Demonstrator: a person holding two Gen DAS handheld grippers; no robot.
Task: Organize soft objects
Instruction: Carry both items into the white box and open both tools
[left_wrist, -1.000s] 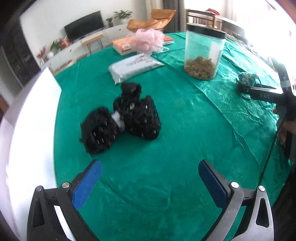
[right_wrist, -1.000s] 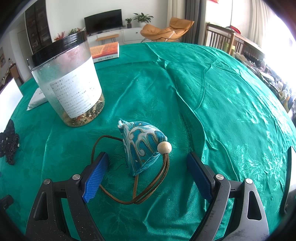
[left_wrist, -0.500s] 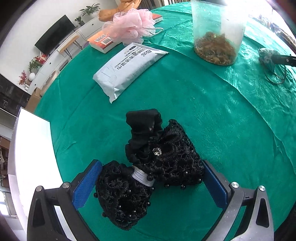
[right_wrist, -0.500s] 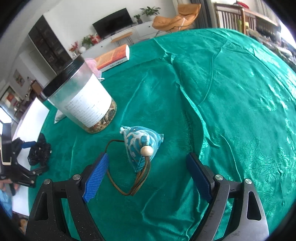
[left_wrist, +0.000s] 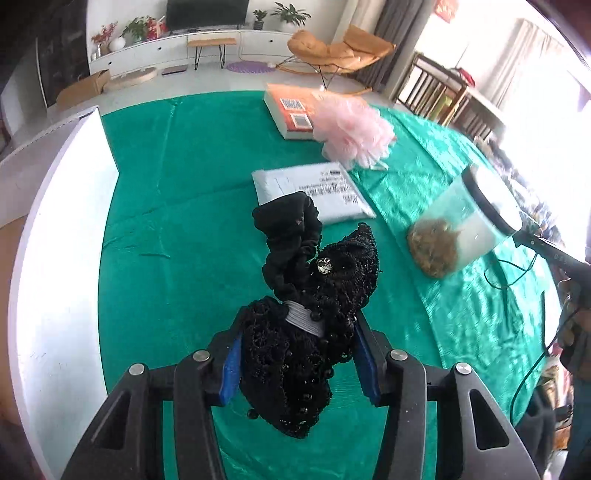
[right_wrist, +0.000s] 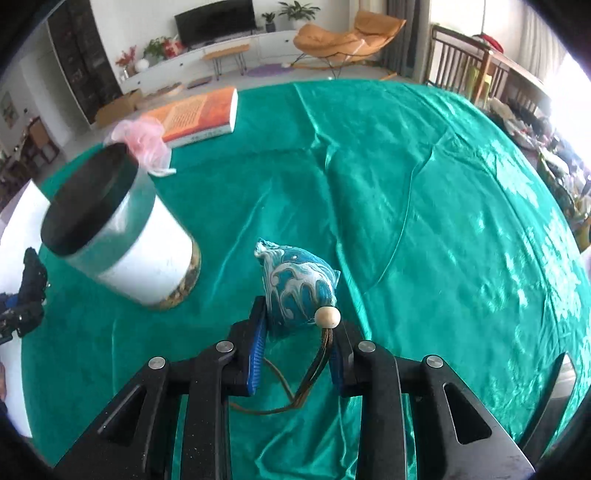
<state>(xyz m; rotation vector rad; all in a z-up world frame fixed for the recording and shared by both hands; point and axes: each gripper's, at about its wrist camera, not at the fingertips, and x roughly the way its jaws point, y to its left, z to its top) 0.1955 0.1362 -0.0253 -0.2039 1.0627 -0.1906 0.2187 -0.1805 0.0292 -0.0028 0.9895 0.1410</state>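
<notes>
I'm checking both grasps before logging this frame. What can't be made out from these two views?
- Left wrist view: the underside of the black lace hair bow, hidden by its own bulk between the left gripper pads.
- Left wrist view: print on the white packet, too small and partly behind the bow.
- Right wrist view: the patterned pouch base and cord end, hidden behind the right gripper.

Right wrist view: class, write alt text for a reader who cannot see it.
The right hand-held gripper is shut on a blue patterned pouch with a wooden bead, above a green tablecloth. A lidded jar stands to its left.
</notes>
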